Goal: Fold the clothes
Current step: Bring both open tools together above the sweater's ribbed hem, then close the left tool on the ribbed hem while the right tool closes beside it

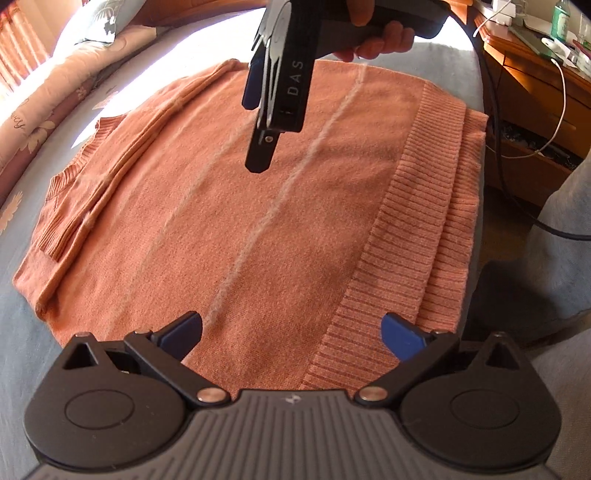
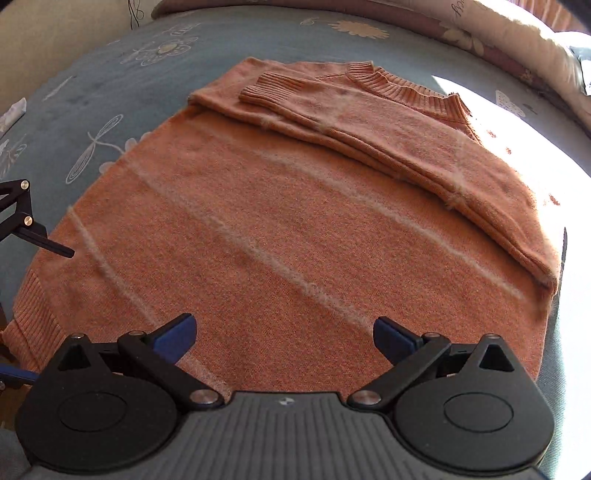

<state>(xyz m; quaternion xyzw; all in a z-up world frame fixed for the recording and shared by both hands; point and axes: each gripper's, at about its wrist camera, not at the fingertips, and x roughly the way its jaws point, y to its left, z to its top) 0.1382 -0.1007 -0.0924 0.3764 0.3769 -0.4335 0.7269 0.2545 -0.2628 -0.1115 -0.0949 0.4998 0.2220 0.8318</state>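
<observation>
A: Left wrist view first. What lies ahead?

B: An orange sweater (image 1: 258, 206) spread flat on a bed (image 1: 22, 325) with a blue-grey cover. It fills the middle of the view. Its ribbed hem (image 1: 391, 236) runs from 1 o'clock down to 5 o'clock, and the collar (image 1: 79, 162) sits at 9 o'clock. Pale fuzzy stripes cross the knit.

A: And the left gripper (image 1: 291, 336)?

B: Its jaws stand wide apart above the near edge of the sweater, with nothing between them.

A: Anything else there?

B: The right gripper (image 1: 264, 122) hangs at 12 o'clock over the sweater, held by a hand (image 1: 373, 40). A wooden desk (image 1: 535, 85) with a bottle (image 1: 561, 20) and a white cable (image 1: 554, 122) stands at 2 o'clock. Pillows (image 1: 66, 74) lie at 10 o'clock.

A: Now the right wrist view.

B: The sweater (image 2: 288, 229) again fills the centre. A folded sleeve (image 2: 369, 136) lies across its upper part, the cuff (image 2: 273, 88) at 12 o'clock, the collar (image 2: 406, 88) at 1 o'clock. The right gripper (image 2: 284, 336) has its jaws spread wide and empty above the knit. The black linkage at 9 o'clock is probably part of the left gripper (image 2: 40, 243), but too little shows to be sure.
</observation>
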